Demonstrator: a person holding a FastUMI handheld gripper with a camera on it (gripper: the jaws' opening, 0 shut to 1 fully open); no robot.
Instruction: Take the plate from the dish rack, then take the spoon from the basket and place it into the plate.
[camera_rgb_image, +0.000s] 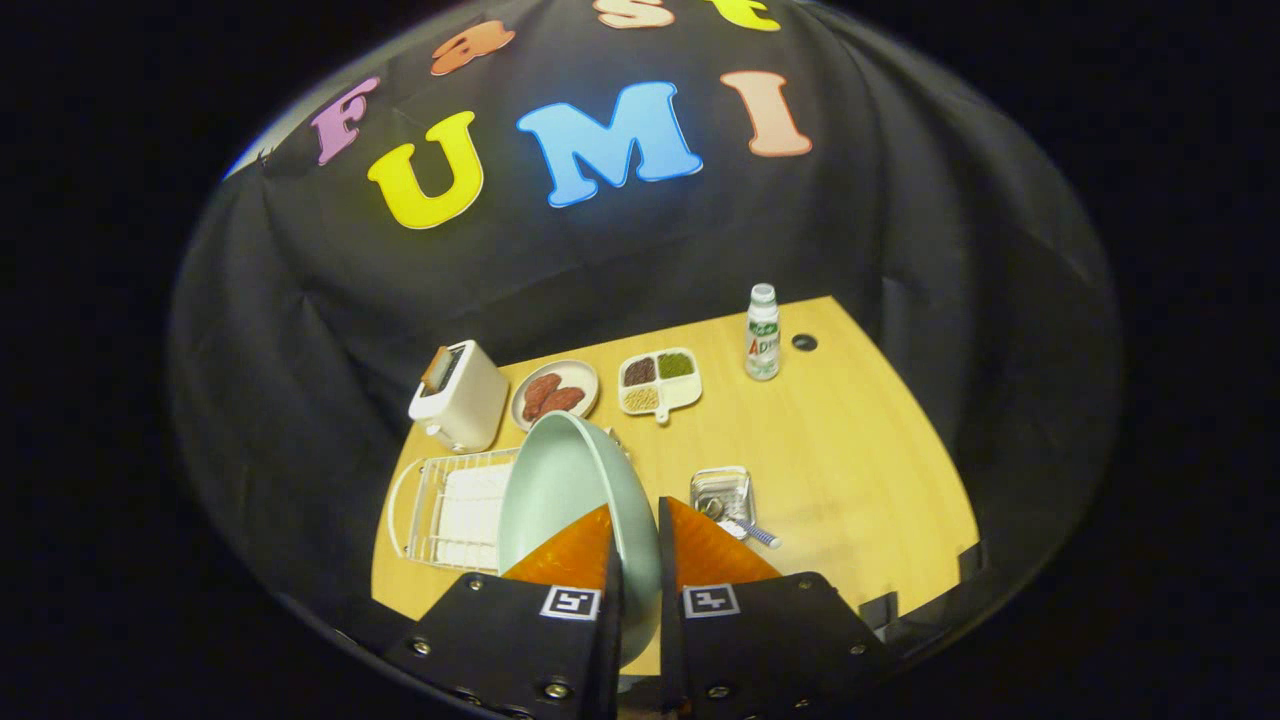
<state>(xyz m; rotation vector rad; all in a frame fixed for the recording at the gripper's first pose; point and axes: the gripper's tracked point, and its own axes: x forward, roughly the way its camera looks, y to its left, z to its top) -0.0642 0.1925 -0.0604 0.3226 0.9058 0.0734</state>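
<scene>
Pale green round ceramic plate (560, 480) is held on edge above the white wire dish rack (440, 510).
It is clamped between the gripper (640, 560) fingers; the striped-handled spoon (745, 525) is judged still to be fetched from the small metal basket (722, 490).

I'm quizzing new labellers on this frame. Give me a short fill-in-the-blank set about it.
1. The jaws of the gripper are shut on the ____.
2. The spoon lies in the small ____.
3. The toaster stands just beyond the dish ____.
4. The bottle stands ____.

Missing: plate; basket; rack; upright
</scene>
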